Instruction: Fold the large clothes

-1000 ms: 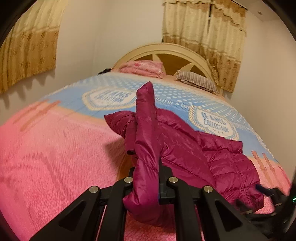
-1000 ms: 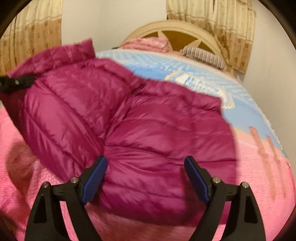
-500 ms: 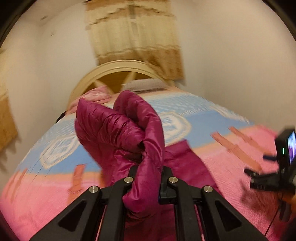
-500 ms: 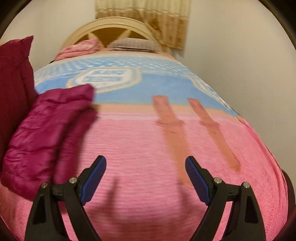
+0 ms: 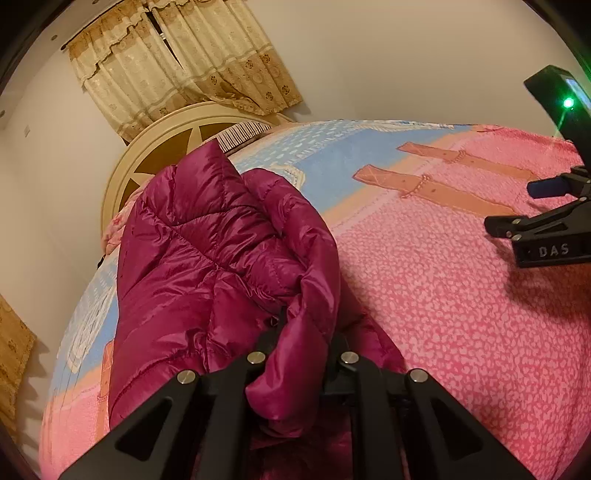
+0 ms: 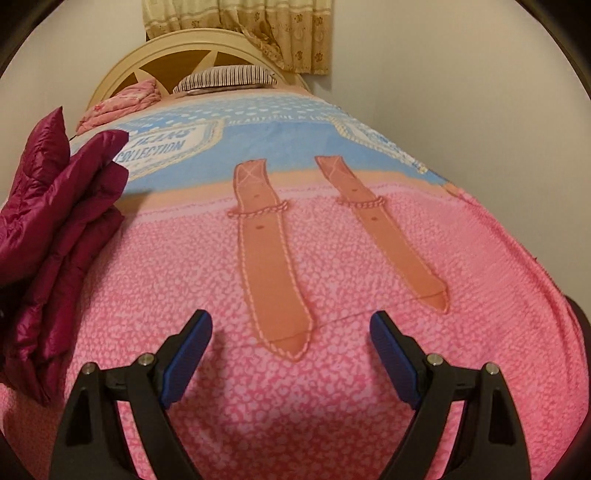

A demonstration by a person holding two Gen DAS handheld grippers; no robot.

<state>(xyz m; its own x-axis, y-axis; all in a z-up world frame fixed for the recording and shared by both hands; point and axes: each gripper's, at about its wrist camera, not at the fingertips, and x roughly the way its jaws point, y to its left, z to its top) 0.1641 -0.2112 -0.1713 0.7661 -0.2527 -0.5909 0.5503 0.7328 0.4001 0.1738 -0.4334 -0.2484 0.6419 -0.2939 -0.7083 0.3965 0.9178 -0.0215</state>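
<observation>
A magenta quilted puffer jacket [image 5: 221,266] lies bunched on the left part of the pink and blue bedspread [image 5: 443,314]. My left gripper [image 5: 299,354] has a thick fold of the jacket between its jaws, which are opening slightly. The fabric hides its pads. In the right wrist view the jacket [image 6: 55,236] sits crumpled at the left edge. My right gripper [image 6: 291,350] is open over bare pink bedspread [image 6: 295,424] with nothing between its blue pads [image 6: 188,354]. From the left wrist view, the right gripper [image 5: 546,221] hovers off to the right, apart from the jacket.
A cream arched headboard [image 6: 173,55] stands at the far end, with a striped pillow [image 6: 225,77] and a pink pillow [image 6: 122,99] before it. Beige curtains [image 6: 258,33] hang behind. A pale wall runs close along the bed's right edge [image 6: 554,258].
My left gripper swung and rolled, carrying the jacket fold so the jacket bunched up on itself. My right gripper moved right, off the jacket and over bare bedspread.
</observation>
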